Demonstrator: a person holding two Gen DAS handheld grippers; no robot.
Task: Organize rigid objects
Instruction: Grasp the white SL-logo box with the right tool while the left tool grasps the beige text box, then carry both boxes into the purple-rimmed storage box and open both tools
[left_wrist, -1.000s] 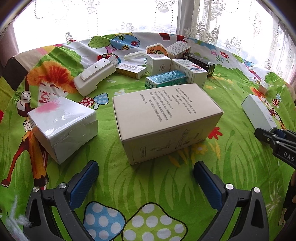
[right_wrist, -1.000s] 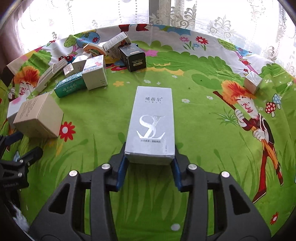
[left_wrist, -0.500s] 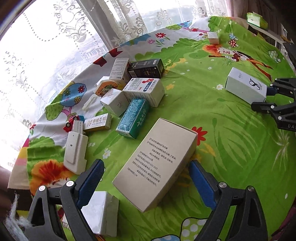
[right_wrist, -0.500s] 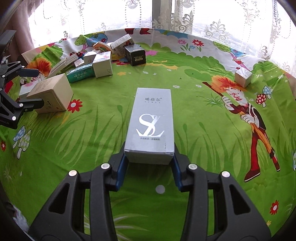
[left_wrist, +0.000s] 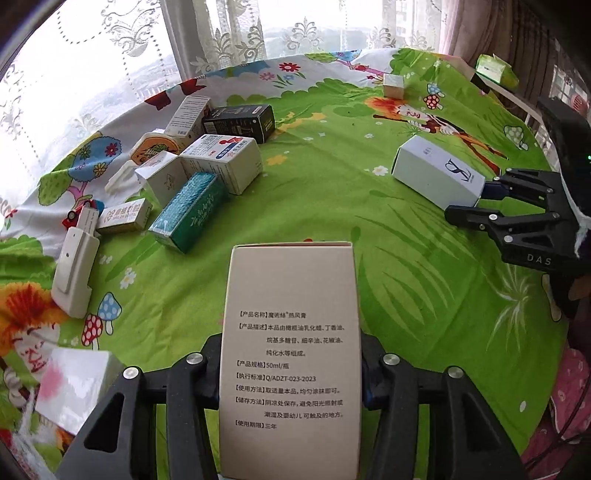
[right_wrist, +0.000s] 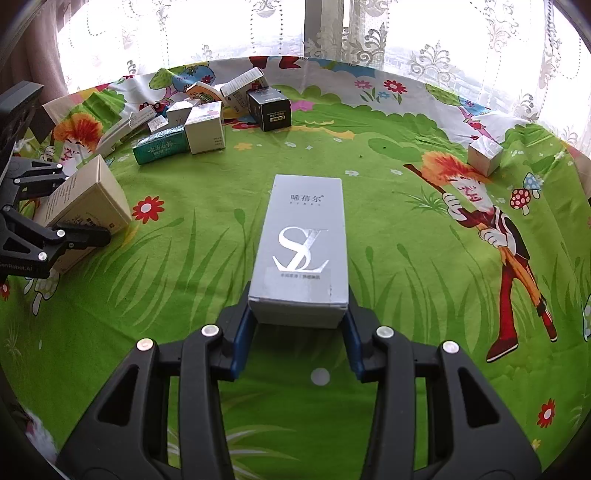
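Observation:
A beige carton with black printed text (left_wrist: 291, 332) lies lengthwise between the fingers of my left gripper (left_wrist: 291, 354), whose jaws are closing against its long sides. From the right wrist view the left gripper (right_wrist: 86, 205) grips that carton (right_wrist: 92, 192) at the far left, tilted on the cloth. My right gripper (right_wrist: 299, 332) is shut on the near end of a silver box with an "SL" logo (right_wrist: 303, 240), which rests flat on the green tablecloth (right_wrist: 388, 258). The left wrist view shows the same silver box (left_wrist: 436, 177) in the right gripper (left_wrist: 469, 201) at the right.
A cluster of small cartons sits at the back left: a teal box (left_wrist: 188, 212), a black box (left_wrist: 240, 122), a white printed box (left_wrist: 221, 158). A white plastic device (left_wrist: 75, 266), a white box with a pink smear (left_wrist: 70, 384) and a small silver cube (right_wrist: 484, 155) lie apart.
The left gripper has rolled and drawn its jaws in from wide open onto the beige carton, which now runs lengthwise between them. The right gripper keeps its hold on the silver box.

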